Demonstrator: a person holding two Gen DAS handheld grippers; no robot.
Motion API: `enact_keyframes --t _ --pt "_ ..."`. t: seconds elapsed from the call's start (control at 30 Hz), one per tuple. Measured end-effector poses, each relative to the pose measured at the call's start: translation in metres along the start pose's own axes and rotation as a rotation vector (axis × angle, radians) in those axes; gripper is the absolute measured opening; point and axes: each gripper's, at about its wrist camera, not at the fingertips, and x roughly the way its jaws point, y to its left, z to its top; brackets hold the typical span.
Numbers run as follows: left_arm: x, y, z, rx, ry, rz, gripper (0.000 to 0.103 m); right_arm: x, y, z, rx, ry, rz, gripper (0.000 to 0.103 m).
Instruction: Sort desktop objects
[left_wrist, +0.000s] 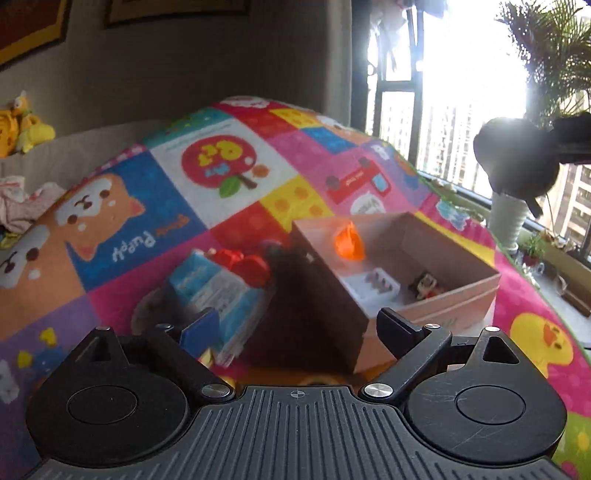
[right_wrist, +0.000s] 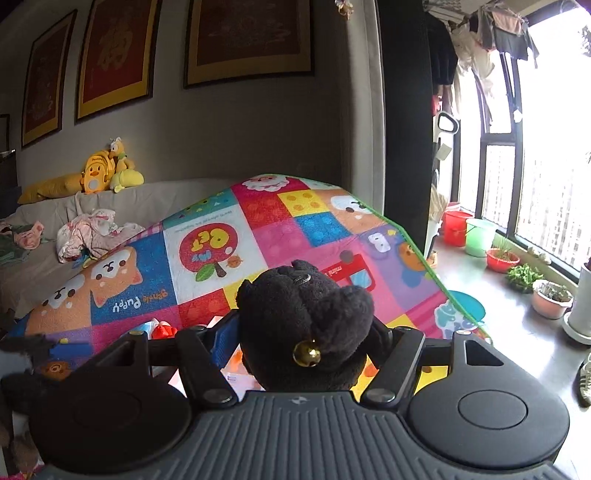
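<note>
Right tool (right_wrist: 303, 339) pinches black plush (right_wrist: 303, 317), held high over mat (right_wrist: 221, 236), likely for transfer to box (left_wrist: 436, 266). Left tool (left_wrist: 295, 325) spread, empty, near box corner.

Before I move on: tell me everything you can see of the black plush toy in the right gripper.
The black plush toy is dark, fuzzy and rounded, with lumpy ear-like bulges and a small gold bell hanging at its front. It sits between the fingers of the right gripper, which press in on both its sides, and is held up above the colourful play mat. The left wrist view shows it as a dark silhouette against the window, high and to the right of the cardboard box. Its face is not visible.
</note>
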Motion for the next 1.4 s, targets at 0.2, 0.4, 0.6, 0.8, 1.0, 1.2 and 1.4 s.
enact_keyframes --t 0.2,0.4,0.6,0.8,1.0,1.2,1.4 --pt "-0.008 0.015 -0.034 0.021 0.045 0.052 0.098 0.079 0.015 0.010 0.057 0.084 0.000 0.077" --pt "-0.013 0.034 -0.051 0.007 0.046 0.139 0.101 0.077 0.025 -0.002 0.036 0.078 -0.021 0.086" --pt "-0.004 0.051 -0.056 -0.052 0.075 0.199 0.101 0.073 0.037 0.000 0.012 0.092 -0.006 0.089" --pt "-0.006 0.060 -0.059 -0.109 0.076 0.170 0.102 0.090 0.066 0.006 0.006 0.128 0.085 0.091" --pt "-0.007 0.058 -0.060 -0.115 0.067 0.154 0.103 0.170 0.042 0.004 0.143 0.252 -0.004 0.092" --pt "-0.006 0.059 -0.061 -0.118 0.073 0.148 0.103 0.233 0.032 -0.033 0.149 0.449 -0.079 0.075" --pt "-0.005 0.061 -0.061 -0.128 0.081 0.137 0.103 0.188 0.036 -0.029 -0.002 0.499 -0.028 0.067"
